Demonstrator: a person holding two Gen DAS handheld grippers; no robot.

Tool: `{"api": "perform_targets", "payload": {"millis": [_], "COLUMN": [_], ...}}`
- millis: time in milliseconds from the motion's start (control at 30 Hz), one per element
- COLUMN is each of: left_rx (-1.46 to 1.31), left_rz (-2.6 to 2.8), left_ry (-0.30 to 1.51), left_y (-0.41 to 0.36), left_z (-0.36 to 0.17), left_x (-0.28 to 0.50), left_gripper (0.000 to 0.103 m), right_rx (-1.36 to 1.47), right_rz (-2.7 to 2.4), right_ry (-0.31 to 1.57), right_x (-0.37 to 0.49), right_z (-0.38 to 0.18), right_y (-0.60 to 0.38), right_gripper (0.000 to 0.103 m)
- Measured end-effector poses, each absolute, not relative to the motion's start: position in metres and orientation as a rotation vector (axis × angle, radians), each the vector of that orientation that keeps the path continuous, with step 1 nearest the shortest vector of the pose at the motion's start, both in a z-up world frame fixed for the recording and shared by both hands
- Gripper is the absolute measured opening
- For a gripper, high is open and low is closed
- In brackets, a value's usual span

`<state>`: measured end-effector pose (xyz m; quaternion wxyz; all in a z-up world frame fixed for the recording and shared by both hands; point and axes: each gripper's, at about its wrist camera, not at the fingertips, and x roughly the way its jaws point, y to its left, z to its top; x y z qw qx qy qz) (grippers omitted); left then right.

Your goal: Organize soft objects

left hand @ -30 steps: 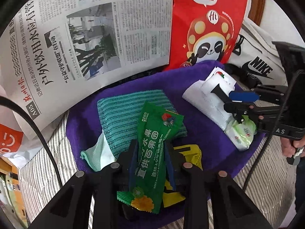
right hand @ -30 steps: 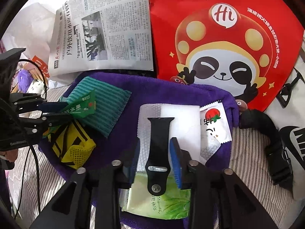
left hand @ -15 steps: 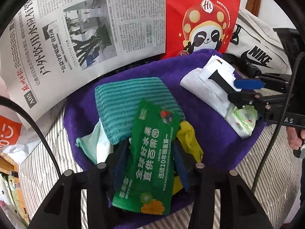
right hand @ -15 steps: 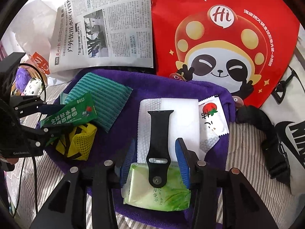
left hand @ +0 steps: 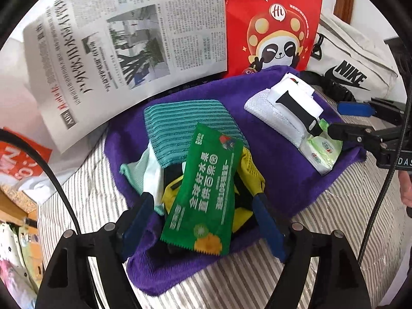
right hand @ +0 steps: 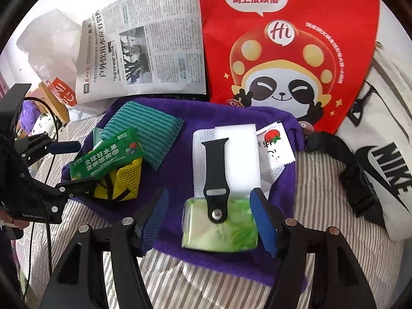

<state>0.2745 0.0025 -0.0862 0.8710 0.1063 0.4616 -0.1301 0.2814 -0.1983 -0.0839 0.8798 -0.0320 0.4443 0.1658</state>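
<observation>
A purple towel (left hand: 280, 159) (right hand: 177, 154) lies on the striped bedding. On its left pile a green snack packet (left hand: 206, 193) (right hand: 105, 158) rests over a yellow mesh pouch (left hand: 251, 167) (right hand: 123, 182) and a teal striped cloth (left hand: 188, 126) (right hand: 144, 134). My left gripper (left hand: 203, 219) straddles the packet, jaws opening, pads clear of it. On the right pile a black watch strap (right hand: 216, 177) (left hand: 298, 113) lies on a white foam pad (right hand: 239, 159) and a green tissue pack (right hand: 221, 229) (left hand: 322, 152). My right gripper (right hand: 208, 219) straddles the strap and pack, jaws opening, not touching.
A newspaper (left hand: 123, 49) (right hand: 144, 51) and a red panda bag (left hand: 275, 23) (right hand: 283, 51) stand behind the towel. A white Nike bag (right hand: 386, 159) (left hand: 347, 72) with black straps lies at the right. A strawberry sachet (right hand: 273, 149) sits by the foam pad.
Both grippers let go and spread their jaws while pulling back slightly. The green packet now lies on the yellow pouch, and the watch strap lies free on the tissue pack.
</observation>
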Motion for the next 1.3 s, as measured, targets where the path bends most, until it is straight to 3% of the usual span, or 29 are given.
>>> {"api": "perform_targets", "payload": {"millis": [167, 233, 400, 667, 1300], "left_rx": [0.162, 0.154, 0.109, 0.061, -0.103], "left_rz": [-0.266, -0.251, -0.227, -0.171, -0.169], "left_ry": [0.976, 0.974, 0.955, 0.911, 0.813], "left_y": [0.011, 0.012, 0.017, 0.01, 0.0], "left_z": [-0.079, -0.077, -0.07, -0.056, -0.028], "left_x": [0.259, 0.253, 0.227, 0.178, 0.093], "left_gripper": [0.084, 0.087, 0.096, 0.098, 0.098], "right_rx": [-0.037, -0.033, -0.003, 0.059, 0.067], "right_rz": [0.33, 0.319, 0.293, 0.202, 0.055], "right_ry": [0.941, 0.94, 0.913, 0.925, 0.891], "right_x": [0.266, 0.257, 0.232, 0.185, 0.089], "right_z": [-0.08, -0.077, -0.067, -0.057, -0.026], "right_y": [-0.202, -0.202, -0.204, -0.21, -0.216], "right_gripper": [0.069, 0.08, 0.087, 0.102, 0.102]}}
